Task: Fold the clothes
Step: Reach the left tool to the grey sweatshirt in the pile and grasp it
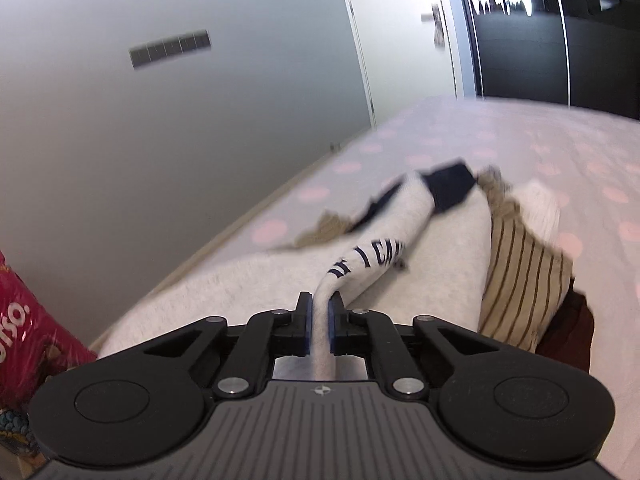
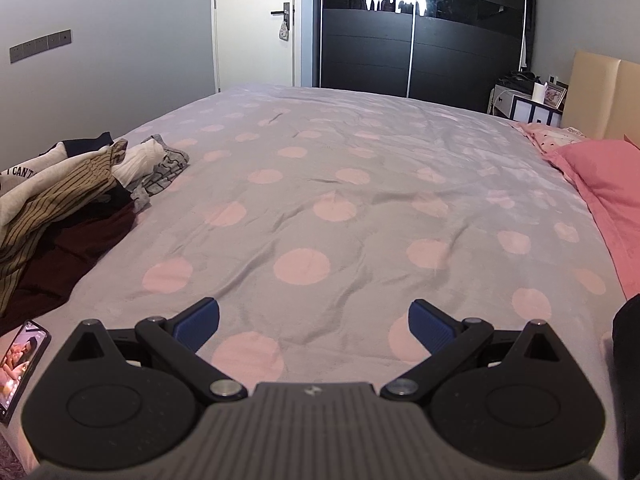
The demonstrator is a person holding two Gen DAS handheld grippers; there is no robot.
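Right under your left lens, the left gripper (image 1: 320, 318) is pinched tight on a fold of the grey sweatshirt (image 1: 248, 280), cloth squeezed between both blue pads, the printed sleeve trailing away ahead of it. Beside that, the striped tan top (image 1: 516, 280) leans against the sweatshirt, a dark red garment (image 1: 568, 332) tucked under it, all heaped near the bed's edge. Your right gripper (image 2: 314, 322) hangs over bare polka-dot bedspread (image 2: 360, 184), jaws spread wide, nothing in them.

Watch it now: you've only got a small bunch of fabric, so a sharp pull could slip it free, or drag the striped top along since the pile is tangled. The phone (image 2: 20, 364) sits at the bed's corner near the heap, and sliding cloth might sweep it off.

Only your right view shows the phone, the open bed, the pink pillow (image 2: 600, 184) and the far wardrobe (image 2: 420, 40); only the left shows the grip itself and the red packet (image 1: 24, 328)
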